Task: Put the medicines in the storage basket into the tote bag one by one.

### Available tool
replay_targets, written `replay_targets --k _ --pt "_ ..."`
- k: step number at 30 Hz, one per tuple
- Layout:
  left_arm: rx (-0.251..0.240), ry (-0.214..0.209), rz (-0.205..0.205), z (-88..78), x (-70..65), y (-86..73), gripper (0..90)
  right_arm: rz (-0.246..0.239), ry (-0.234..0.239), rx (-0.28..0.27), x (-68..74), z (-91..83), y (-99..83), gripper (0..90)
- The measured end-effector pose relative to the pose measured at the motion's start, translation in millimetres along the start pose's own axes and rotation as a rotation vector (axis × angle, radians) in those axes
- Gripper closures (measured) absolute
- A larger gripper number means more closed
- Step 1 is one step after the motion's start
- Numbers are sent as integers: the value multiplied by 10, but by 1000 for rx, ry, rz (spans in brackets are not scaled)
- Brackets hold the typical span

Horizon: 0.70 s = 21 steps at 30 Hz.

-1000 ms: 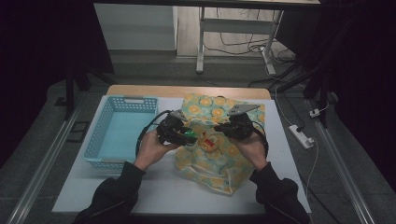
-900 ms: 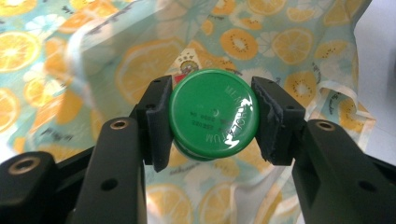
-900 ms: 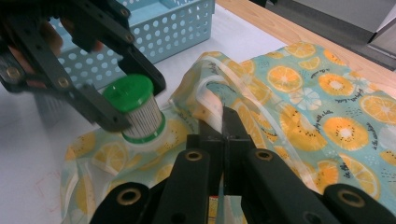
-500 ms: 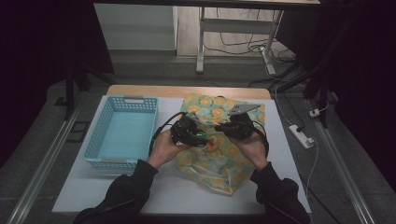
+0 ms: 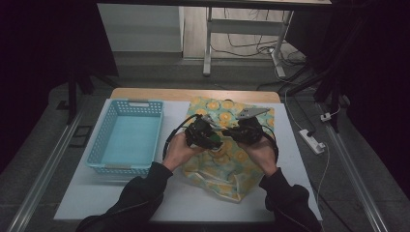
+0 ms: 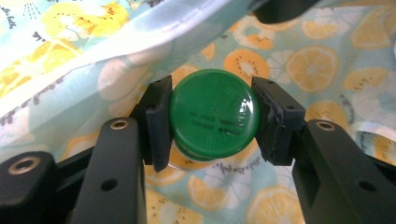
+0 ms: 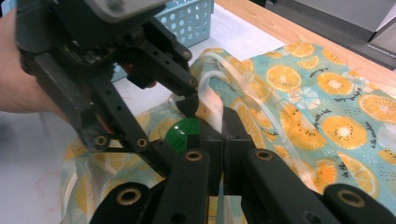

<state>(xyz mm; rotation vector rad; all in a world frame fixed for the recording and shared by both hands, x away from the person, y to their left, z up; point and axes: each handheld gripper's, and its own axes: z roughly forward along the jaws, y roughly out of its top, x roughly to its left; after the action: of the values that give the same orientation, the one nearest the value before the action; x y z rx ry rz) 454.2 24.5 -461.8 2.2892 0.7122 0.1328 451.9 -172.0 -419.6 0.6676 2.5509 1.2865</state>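
Left claw [image 6: 212, 119] grasps a green lid [image 6: 214, 114] at the bag [image 5: 227, 145] mouth; right claw [image 7: 223, 122], clenched, pinches the bag edge. Insertion pending.

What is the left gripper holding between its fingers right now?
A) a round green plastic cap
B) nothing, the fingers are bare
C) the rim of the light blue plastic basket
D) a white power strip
A: in the left gripper view the left gripper has a finger pressed on each side of the round green plastic cap, above the citrus-print plastic bag.
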Motion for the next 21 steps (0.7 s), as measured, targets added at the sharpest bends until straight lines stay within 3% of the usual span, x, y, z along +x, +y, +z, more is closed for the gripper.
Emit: replay_targets --k 21 --pt "6 30 -14 231 57 35 515 2 -4 1 -19 -5 -8 891"
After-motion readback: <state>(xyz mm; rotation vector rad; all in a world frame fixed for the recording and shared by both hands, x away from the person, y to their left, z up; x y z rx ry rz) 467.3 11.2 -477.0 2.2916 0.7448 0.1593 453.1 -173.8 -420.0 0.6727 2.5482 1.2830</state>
